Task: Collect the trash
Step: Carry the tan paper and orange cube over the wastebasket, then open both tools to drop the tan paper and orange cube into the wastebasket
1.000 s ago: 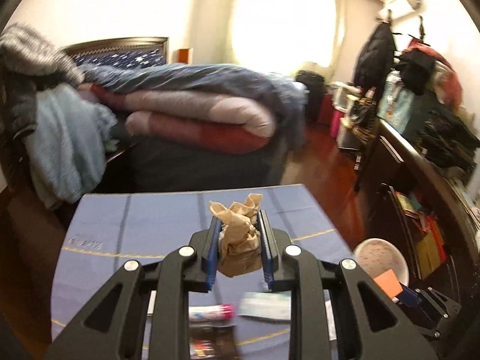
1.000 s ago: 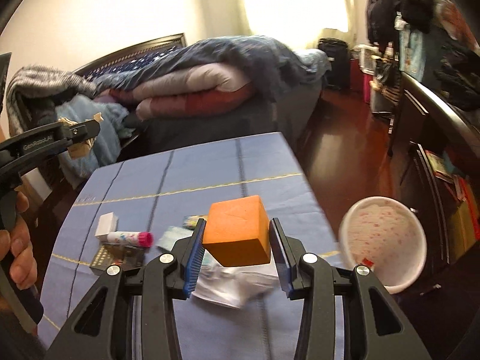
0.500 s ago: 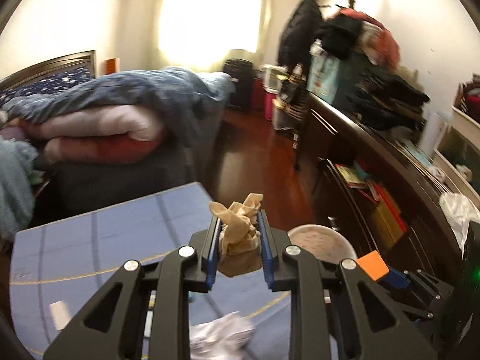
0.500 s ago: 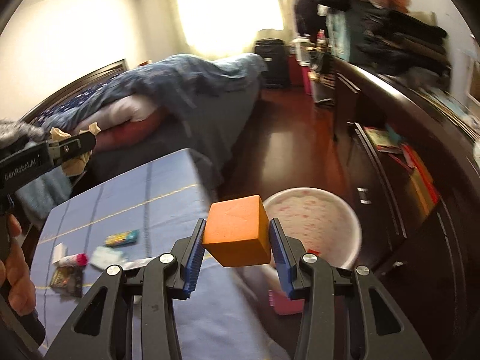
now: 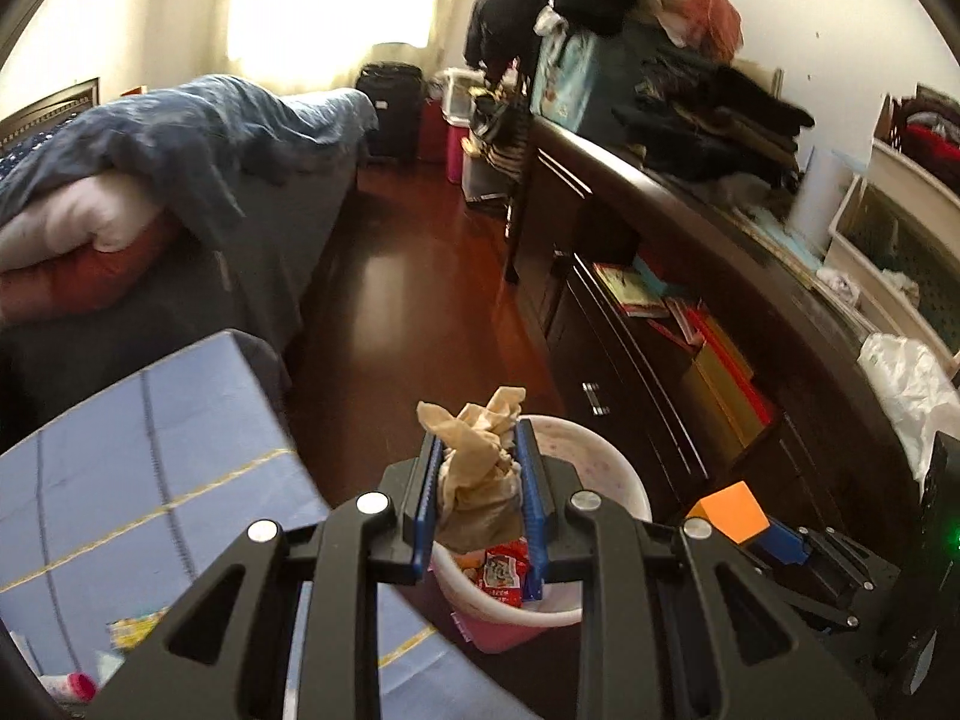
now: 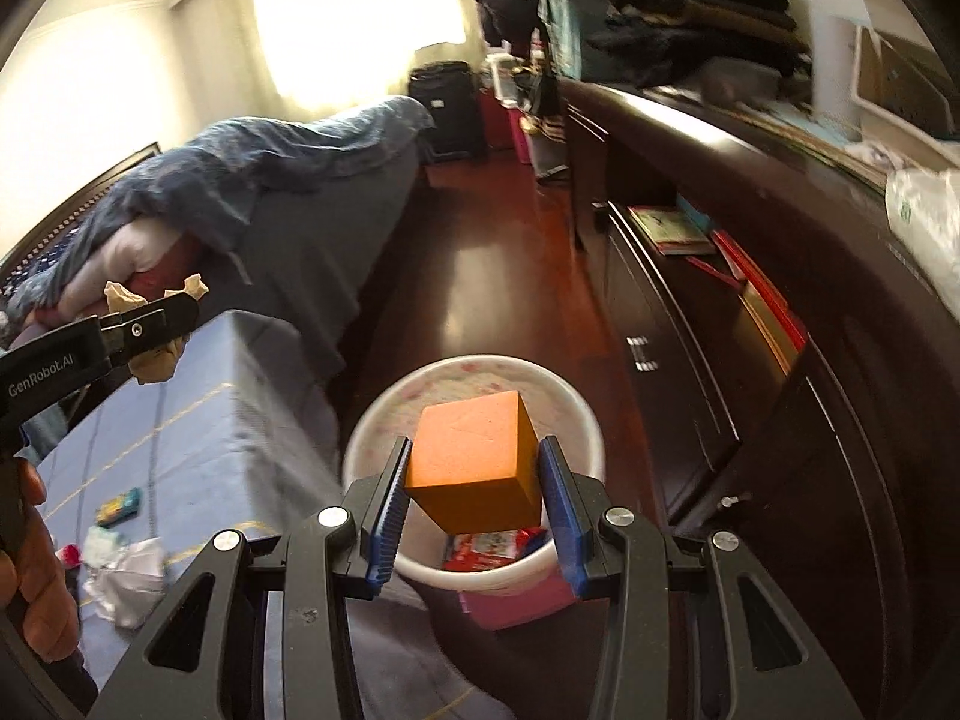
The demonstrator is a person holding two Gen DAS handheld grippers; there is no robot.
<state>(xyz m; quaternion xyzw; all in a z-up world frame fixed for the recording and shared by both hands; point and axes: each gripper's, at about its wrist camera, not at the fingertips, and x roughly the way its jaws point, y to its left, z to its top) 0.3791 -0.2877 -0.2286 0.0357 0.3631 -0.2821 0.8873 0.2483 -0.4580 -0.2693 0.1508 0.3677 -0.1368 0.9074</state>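
Observation:
My left gripper [image 5: 477, 501] is shut on a crumpled brown paper wad [image 5: 477, 474], held above the near rim of the white trash bin [image 5: 606, 468]. My right gripper [image 6: 474, 480] is shut on an orange foam cube [image 6: 474, 468], held over the bin [image 6: 384, 420], which has red wrappers [image 6: 492, 543] inside. The cube also shows in the left wrist view [image 5: 729, 510]. The left gripper with its wad [image 6: 153, 360] shows in the right wrist view over the table's far corner.
A blue-clothed table [image 5: 138, 468] at left holds a crumpled white wrapper [image 6: 123, 570], a green packet [image 6: 117, 507] and a pink-capped tube [image 5: 69, 684]. A dark dresser [image 5: 690, 324] runs along the right. A bed [image 5: 180, 180] is beyond, with wood floor [image 5: 396, 312] between.
Both grippers swung right from over the table to the trash bin beside it, still holding the paper wad and the orange cube.

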